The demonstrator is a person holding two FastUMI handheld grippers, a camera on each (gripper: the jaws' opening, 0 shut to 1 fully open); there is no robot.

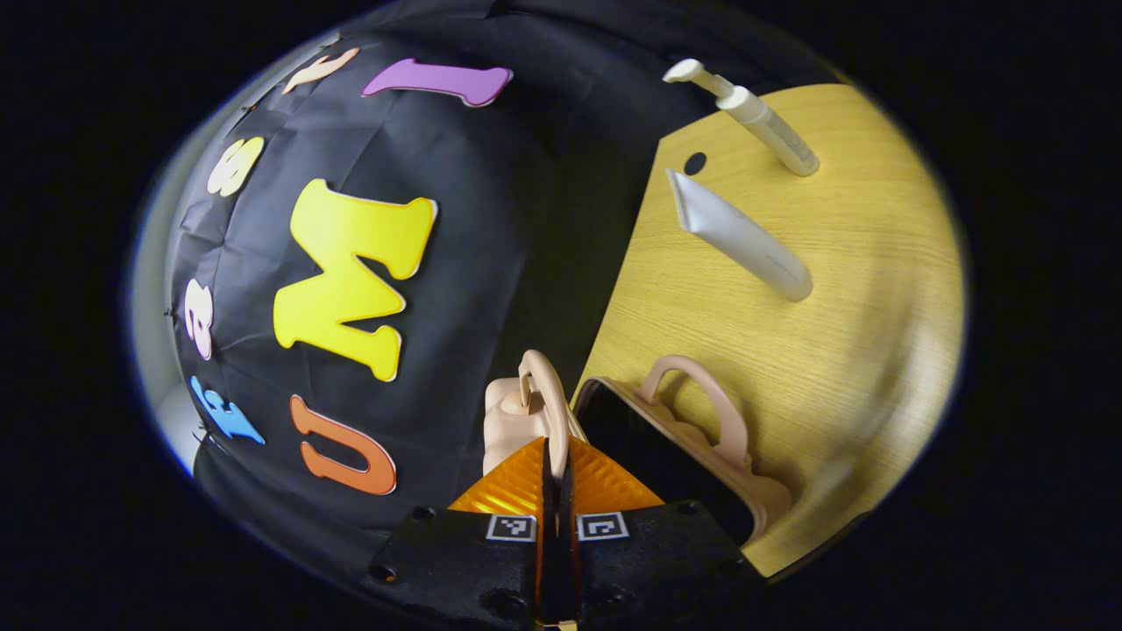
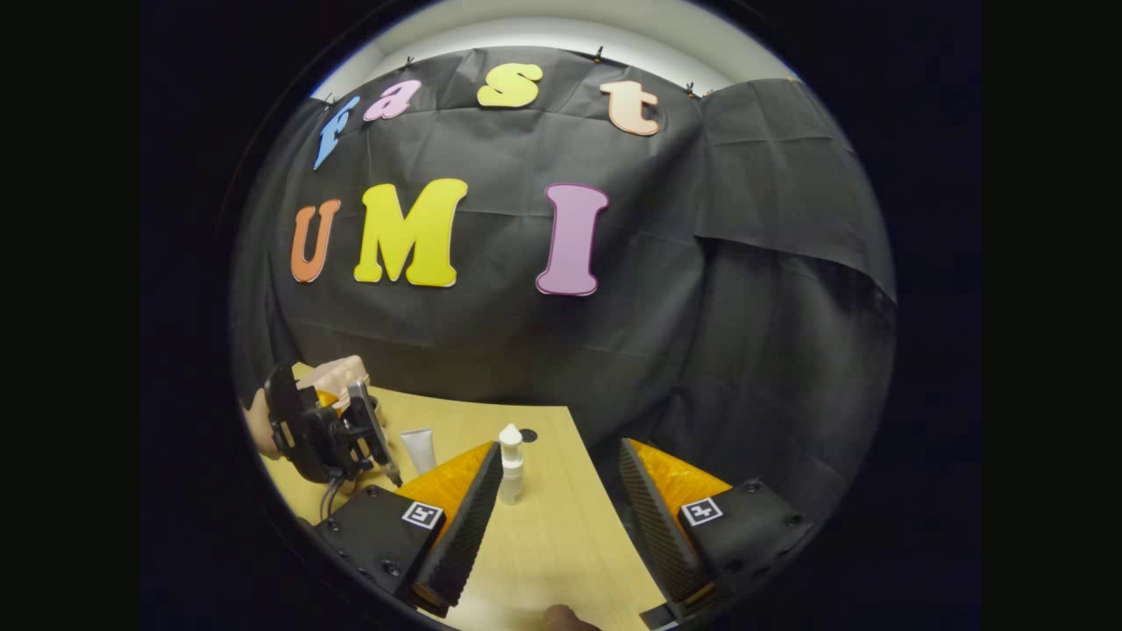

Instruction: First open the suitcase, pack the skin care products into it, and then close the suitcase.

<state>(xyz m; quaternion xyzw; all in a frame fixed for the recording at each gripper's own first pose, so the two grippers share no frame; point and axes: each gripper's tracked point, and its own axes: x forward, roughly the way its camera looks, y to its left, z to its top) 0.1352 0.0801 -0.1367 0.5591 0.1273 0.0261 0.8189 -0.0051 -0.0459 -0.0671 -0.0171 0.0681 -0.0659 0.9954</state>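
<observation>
My left gripper (image 1: 554,449) is shut on the pale pink handle (image 1: 542,394) of the small suitcase's lid, which it holds raised. The other half of the suitcase (image 1: 701,478) lies on the wooden table (image 1: 859,307) with its dark inside showing and its own handle (image 1: 706,403) beside it. Farther along the table stand a white tube (image 1: 741,237) and a white pump bottle (image 1: 763,118). My right gripper (image 2: 561,491) hovers open over the table, its fingers wide apart, with the pump bottle (image 2: 510,464) and the tube (image 2: 420,449) ahead of it. The left gripper (image 2: 324,429) and the suitcase (image 2: 337,372) show at the left.
A small dark hole (image 1: 694,163) sits in the table near its far edge, close to the tube. The black cloth wall hangs right behind the table's edge. A hand (image 2: 257,425) holds the left gripper at the table's left side.
</observation>
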